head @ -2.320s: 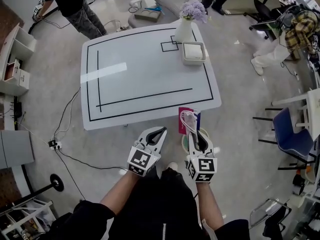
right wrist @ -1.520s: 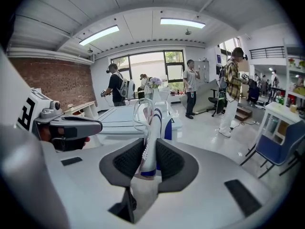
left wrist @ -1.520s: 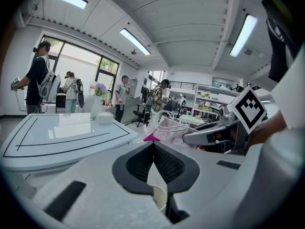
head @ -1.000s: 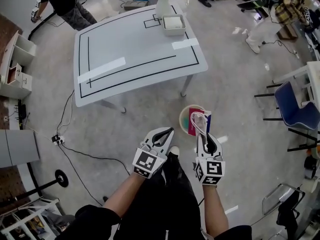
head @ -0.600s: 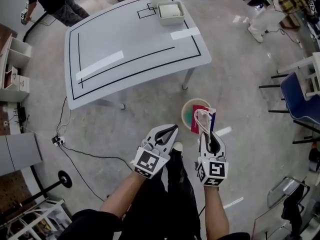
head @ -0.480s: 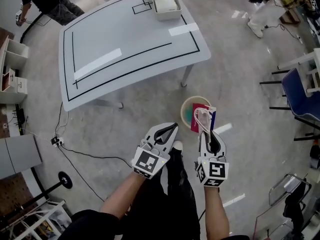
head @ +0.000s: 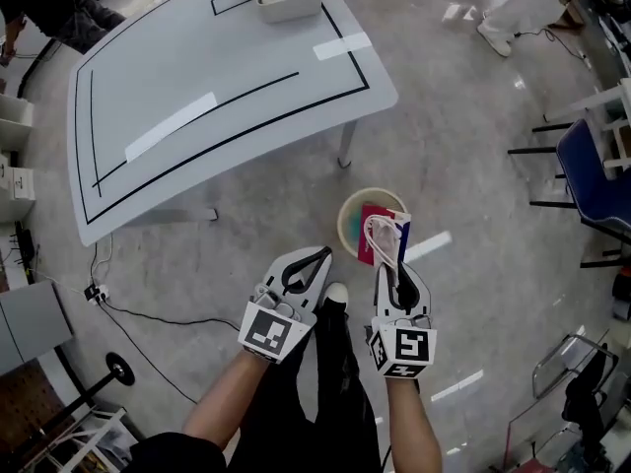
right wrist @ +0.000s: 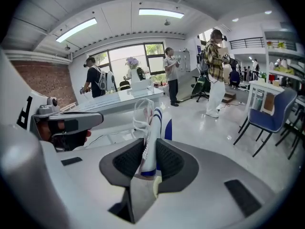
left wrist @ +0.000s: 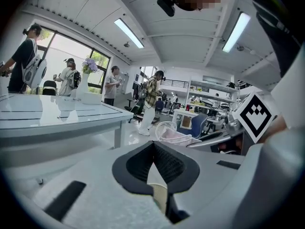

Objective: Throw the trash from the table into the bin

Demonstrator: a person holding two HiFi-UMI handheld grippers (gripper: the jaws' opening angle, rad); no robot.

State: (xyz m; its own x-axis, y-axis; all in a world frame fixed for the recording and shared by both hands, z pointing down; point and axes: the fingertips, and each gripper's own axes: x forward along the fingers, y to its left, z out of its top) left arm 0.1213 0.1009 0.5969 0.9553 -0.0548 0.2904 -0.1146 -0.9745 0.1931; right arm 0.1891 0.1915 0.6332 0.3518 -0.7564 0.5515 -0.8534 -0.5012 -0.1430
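Left gripper point(head: 317, 256) hangs with its jaws pressed together, nothing between them. Right gripper point(head: 390, 264) pinches the trash point(head: 379, 236) (a flat red, white and blue packet with a clear plastic loop) over the far rim of the round bin point(head: 345, 227), which stands on the floor near the white table point(head: 197, 77).

Open-plan lab or office workspace. A white tabletop point(head: 197, 87) marked with black tape lines stands on a polished grey floor point(head: 463, 156). Around it are loose cables point(head: 96, 291) and a blue chair point(head: 592, 175). There are ceiling strip lights point(left wrist: 127, 32), large windows point(right wrist: 126, 61), a brick wall point(right wrist: 43, 85) and people point(right wrist: 94, 82) standing about.
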